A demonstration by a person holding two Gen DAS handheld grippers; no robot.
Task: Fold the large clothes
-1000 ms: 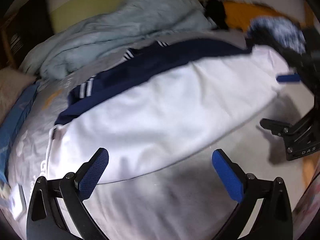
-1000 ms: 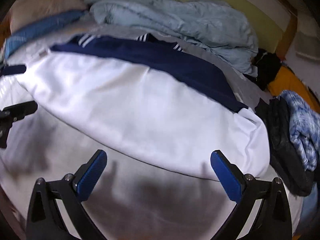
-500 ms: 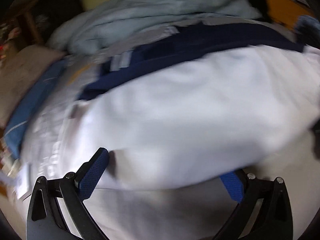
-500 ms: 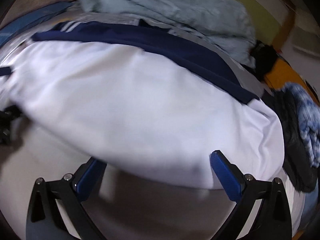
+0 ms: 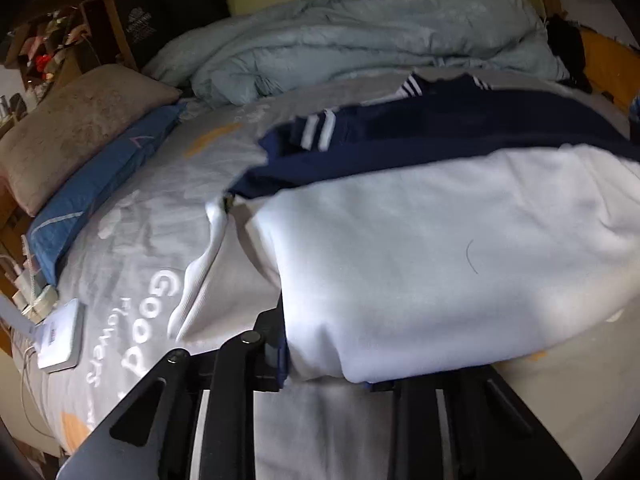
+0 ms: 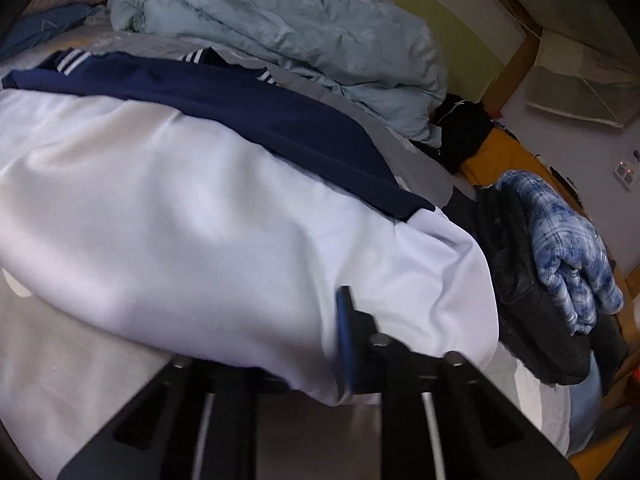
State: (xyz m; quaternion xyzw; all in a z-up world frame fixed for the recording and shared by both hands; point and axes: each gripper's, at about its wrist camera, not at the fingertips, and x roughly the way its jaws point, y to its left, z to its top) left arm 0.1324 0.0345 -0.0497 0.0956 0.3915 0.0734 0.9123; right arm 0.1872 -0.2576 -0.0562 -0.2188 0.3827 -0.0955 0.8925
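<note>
Both tongs now closed on white-and-navy garment (image 5: 460, 248), folded, bulging

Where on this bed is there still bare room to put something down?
Bare sheet shows between the blue pillow and the white-and-navy garment, and along the near edge in front of it. The far side under the quilt and the right end by the stacked clothes are crowded.
</note>
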